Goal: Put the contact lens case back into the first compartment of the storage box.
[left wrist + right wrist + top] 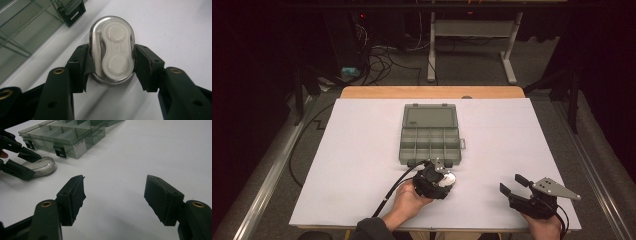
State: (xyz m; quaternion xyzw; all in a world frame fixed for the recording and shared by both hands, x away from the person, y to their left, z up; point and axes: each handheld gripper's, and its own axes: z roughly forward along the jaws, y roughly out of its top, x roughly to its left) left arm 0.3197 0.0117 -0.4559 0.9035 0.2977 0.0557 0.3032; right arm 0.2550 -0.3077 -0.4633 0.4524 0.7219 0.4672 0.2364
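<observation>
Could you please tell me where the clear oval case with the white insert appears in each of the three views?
High view: clear oval case low centre, at the left gripper.
Left gripper view: upper centre, between the jaws.
Right gripper view: far left.
Shared landmark: the compartment box.

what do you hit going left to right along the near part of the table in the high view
person's left hand → left gripper closed on the clear oval case → bare white table top → right gripper, jaws open with nothing between them → its grey three-cornered plate
</observation>
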